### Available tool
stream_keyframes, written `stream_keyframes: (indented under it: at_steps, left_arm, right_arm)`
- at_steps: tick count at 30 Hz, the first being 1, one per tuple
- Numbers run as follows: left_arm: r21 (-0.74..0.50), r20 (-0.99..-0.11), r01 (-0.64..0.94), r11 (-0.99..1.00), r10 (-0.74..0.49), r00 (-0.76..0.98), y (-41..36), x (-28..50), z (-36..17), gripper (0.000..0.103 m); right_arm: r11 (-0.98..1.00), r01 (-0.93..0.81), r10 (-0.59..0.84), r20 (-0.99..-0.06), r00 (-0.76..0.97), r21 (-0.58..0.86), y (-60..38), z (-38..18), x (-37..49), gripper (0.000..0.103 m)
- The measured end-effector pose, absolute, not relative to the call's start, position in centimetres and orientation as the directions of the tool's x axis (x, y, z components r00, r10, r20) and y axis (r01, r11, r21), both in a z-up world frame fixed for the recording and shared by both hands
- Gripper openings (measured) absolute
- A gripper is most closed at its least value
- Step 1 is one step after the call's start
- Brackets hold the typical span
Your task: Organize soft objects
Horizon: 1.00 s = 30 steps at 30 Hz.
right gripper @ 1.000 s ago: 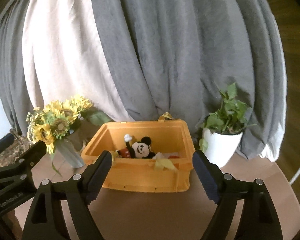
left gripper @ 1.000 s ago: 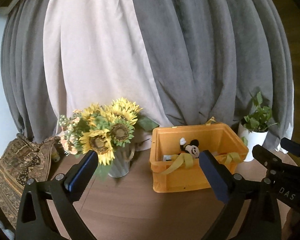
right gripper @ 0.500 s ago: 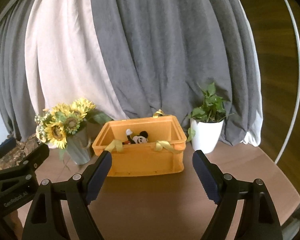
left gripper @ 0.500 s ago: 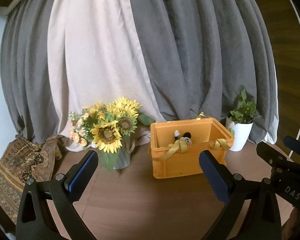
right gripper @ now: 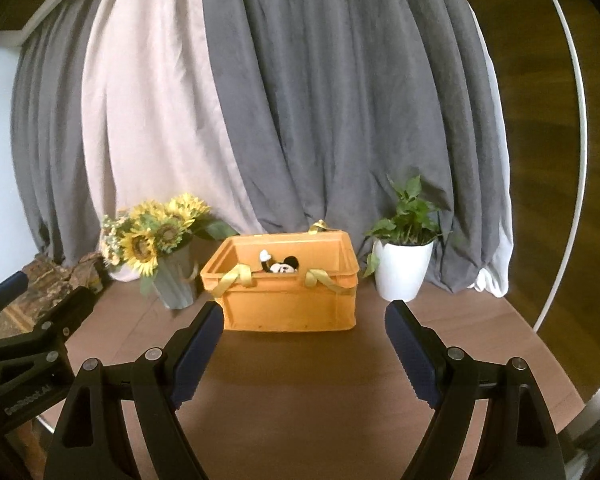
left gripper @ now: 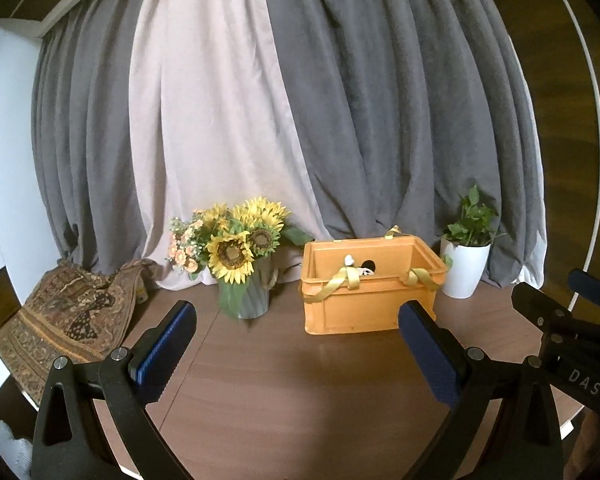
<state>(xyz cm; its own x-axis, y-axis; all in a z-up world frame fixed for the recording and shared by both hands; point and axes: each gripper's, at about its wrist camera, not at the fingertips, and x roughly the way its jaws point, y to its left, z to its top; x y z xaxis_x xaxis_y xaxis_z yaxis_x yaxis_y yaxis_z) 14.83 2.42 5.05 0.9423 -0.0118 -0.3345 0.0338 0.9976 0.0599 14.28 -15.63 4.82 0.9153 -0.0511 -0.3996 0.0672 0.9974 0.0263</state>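
Both the left gripper (left gripper: 298,322) and right gripper (right gripper: 304,320) hover spread wide, empty, near an orange crate (right gripper: 288,304) holding a plush mouse (right gripper: 286,266).

Brown table (right gripper: 300,380) w/ crate (right gripper: 288,308), vase (right gripper: 178,280), plant pot (right gripper: 400,276), cloth (left gripper: 72,320).

Two side-by-side wrist views facing one orange crate (left gripper: 364,300)

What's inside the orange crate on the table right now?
In the orange crate, a black-and-white mouse plush peeks above the front rim, and yellow straps drape over it. The front wall hides anything lower down.
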Motion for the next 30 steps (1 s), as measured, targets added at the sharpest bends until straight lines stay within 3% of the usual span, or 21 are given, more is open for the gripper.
stream_keyframes:
  at_steps: [30]
  left_arm:
    - [0.047, -0.314, 0.001, 0.999, 0.014, 0.949, 1.0, 4.0, 5.0, 0.103]
  right_arm:
    - [0.999, 0.033, -0.022, -0.372, 0.928, 0.023, -17.2, 5.0, 3.7, 0.086]
